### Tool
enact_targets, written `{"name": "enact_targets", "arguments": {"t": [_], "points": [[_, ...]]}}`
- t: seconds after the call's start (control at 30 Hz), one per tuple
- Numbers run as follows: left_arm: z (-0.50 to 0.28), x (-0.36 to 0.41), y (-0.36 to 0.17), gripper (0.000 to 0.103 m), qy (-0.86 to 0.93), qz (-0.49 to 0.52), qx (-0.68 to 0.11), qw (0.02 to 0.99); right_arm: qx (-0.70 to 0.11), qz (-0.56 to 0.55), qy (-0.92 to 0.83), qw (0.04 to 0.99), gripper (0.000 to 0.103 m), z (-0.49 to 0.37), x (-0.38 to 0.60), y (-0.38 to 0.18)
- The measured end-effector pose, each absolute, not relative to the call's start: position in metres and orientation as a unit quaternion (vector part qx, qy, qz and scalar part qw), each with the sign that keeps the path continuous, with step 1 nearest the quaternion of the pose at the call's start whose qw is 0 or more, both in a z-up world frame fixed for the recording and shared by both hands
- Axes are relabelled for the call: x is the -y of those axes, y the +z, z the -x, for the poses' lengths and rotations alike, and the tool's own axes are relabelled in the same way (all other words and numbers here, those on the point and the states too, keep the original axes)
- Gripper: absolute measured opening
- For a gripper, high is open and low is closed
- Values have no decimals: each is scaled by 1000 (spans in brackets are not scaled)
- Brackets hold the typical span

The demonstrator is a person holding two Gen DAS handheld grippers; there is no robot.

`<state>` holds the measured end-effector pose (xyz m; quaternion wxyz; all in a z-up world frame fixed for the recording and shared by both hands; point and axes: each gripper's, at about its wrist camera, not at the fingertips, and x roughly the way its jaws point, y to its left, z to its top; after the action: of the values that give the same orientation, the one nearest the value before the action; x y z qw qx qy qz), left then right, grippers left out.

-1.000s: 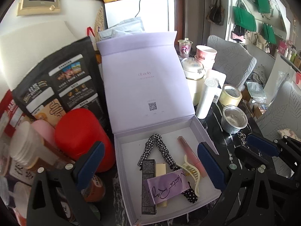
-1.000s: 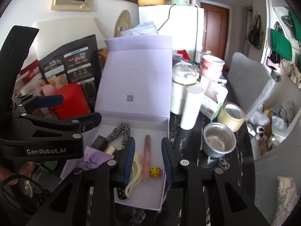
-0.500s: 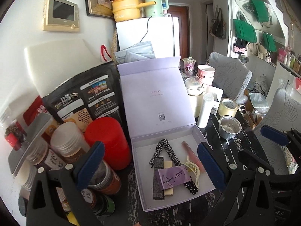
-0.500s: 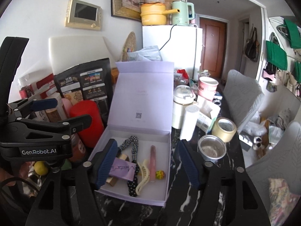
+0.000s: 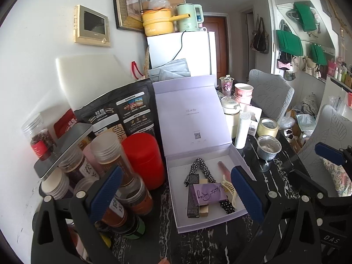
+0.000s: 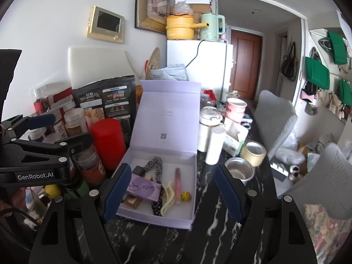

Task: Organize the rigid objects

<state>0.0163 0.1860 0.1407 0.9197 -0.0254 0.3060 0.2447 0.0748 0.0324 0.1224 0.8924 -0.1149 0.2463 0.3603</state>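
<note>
Currently, the lilac box (image 6: 154, 216) is sitting open on the dark marbled table (image 6: 211, 237), its lid (image 6: 167, 118) standing upright at the back. Inside, a black-and-white scrunchie (image 6: 155, 165) is lying toward the rear, with a purple card (image 6: 143, 188) resting over a dark slim carton (image 5: 193, 195) and a small tan box (image 6: 132, 201). A cream hair claw (image 6: 168, 198) is lying just beside a pink tube (image 6: 177, 183), and a small yellow-green ball (image 6: 185, 196) is sitting beside the tube's near end. A polka-dot band (image 5: 227, 204) is showing under the card's edge. The right gripper (image 6: 171, 194) is hanging above the near edge of the box with its jaws opening wide; nothing is being pinched between them. The left gripper (image 5: 176, 195) is also standing spread, its blue pads clear of every item, one pad in front of the jars and one over the box's right wall. Beside the box on the left, a red canister (image 5: 143, 158) is standing in front of a black pouch (image 5: 118, 116), with several clear jars (image 5: 107, 154) clustered nearer the camera. On the right, a white tube (image 6: 214, 145), a steel cup (image 6: 238, 170) and a roll of tape (image 6: 253, 153) are standing on the table, with a cream pot (image 6: 208, 125) and a pink paper cup (image 6: 235, 109) behind them.
</note>
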Motion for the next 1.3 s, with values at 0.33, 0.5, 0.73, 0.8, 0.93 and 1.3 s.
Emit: {"name": "enact_targets", "arguments": {"t": [0.33, 0.5, 0.73, 0.8, 0.93, 1.3], "points": [[6, -180, 126, 101, 237, 36, -317, 918, -256, 120, 342, 896, 79, -53, -22, 112], [11, -176, 118, 101, 232, 40, -324, 916, -270, 114, 337, 895, 79, -48, -17, 104], [16, -172, 105, 101, 229, 50, -337, 912, -289, 113, 323, 894, 79, -44, -14, 93], [17, -172, 101, 101, 230, 54, -341, 910, -292, 114, 322, 893, 79, -43, -14, 91], [16, -173, 96, 101, 223, 60, -348, 909, -292, 120, 318, 894, 79, -41, -15, 87], [15, -176, 92, 101, 226, 64, -355, 905, -297, 123, 318, 892, 79, -41, -16, 84]]}}
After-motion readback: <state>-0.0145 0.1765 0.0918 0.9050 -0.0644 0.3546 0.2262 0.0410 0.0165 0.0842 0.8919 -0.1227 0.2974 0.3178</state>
